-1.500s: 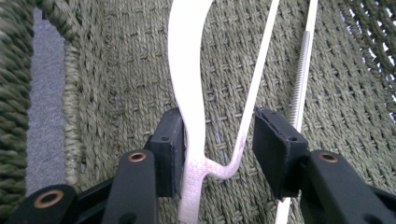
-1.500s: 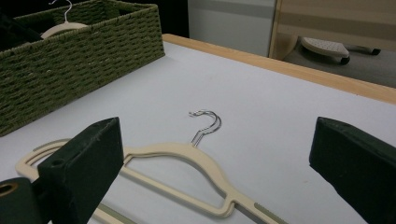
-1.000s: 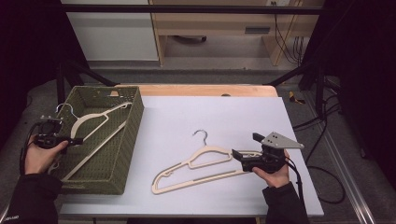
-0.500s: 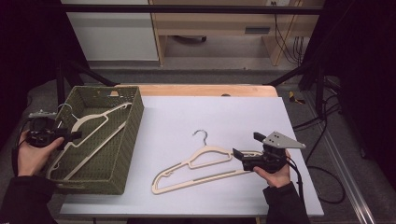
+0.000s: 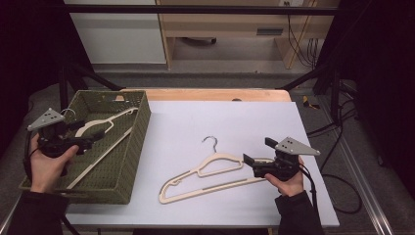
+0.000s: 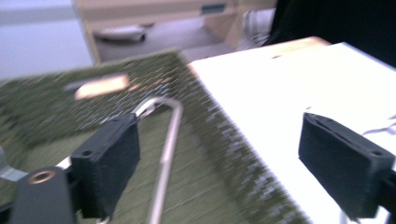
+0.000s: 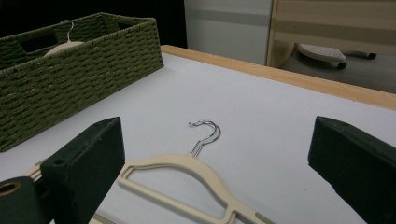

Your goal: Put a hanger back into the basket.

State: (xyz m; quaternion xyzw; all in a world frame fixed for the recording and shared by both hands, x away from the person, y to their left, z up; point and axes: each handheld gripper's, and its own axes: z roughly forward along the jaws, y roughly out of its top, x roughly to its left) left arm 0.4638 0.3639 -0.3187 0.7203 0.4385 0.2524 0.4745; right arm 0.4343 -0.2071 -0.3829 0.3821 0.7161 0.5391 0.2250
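A cream plastic hanger (image 5: 105, 125) lies slantwise inside the green woven basket (image 5: 129, 161). My left gripper (image 5: 88, 137) hovers over the basket's left side with its jaws wide apart; they have just been opening. In the left gripper view the left gripper (image 6: 229, 158) holds nothing, and the hanger's metal hook (image 6: 166, 135) lies below, close to one jaw. A second cream hanger (image 5: 210, 169) lies flat on the white table top (image 5: 220, 117). My right gripper (image 5: 257, 152) stands open at its right end. In the right gripper view that hanger (image 7: 187, 172) runs between the open jaws of the right gripper (image 7: 222, 156), untouched.
The basket (image 7: 70, 74) takes up the table's left end, with a hanger top (image 7: 65, 46) showing above its rim. A wooden strip (image 5: 215, 94) edges the far side of the table. Dark frame legs and cables (image 5: 337, 147) stand off the right side.
My left gripper has lifted above the basket and its jaws have spread wider. The hanger in the basket stays lying there. The right gripper and the table hanger have kept still.
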